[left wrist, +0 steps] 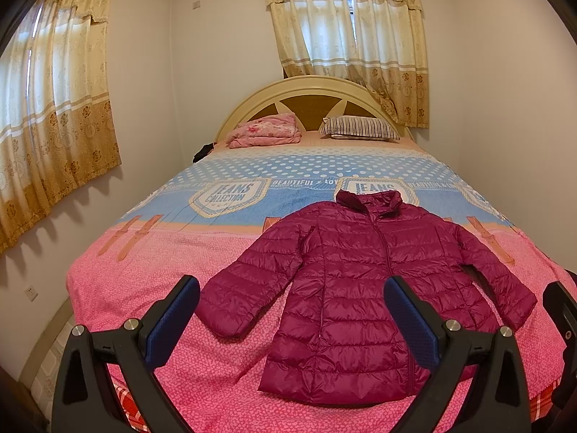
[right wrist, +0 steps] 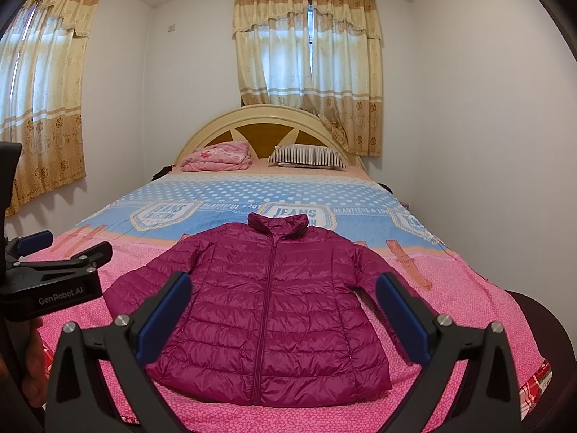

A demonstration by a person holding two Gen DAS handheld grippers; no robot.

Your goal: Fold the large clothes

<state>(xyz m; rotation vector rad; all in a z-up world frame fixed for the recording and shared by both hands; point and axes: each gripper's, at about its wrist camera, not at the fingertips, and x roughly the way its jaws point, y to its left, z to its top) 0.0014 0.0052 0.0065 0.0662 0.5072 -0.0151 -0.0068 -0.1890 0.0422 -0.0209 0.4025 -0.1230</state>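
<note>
Both tongs gaping wide, empty, magenta jacket flat on bed just beyond.

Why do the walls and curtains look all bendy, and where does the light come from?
In both wrist views a fisheye lens bows straight things near the edges and leaves dark corners; in the left wrist view the side curtain curves most; in the right wrist view daylight glows through the back curtains, and the jacket shines softly, still sharp.

Magenta puffer jacket, flat, zipped, unfolded
</note>
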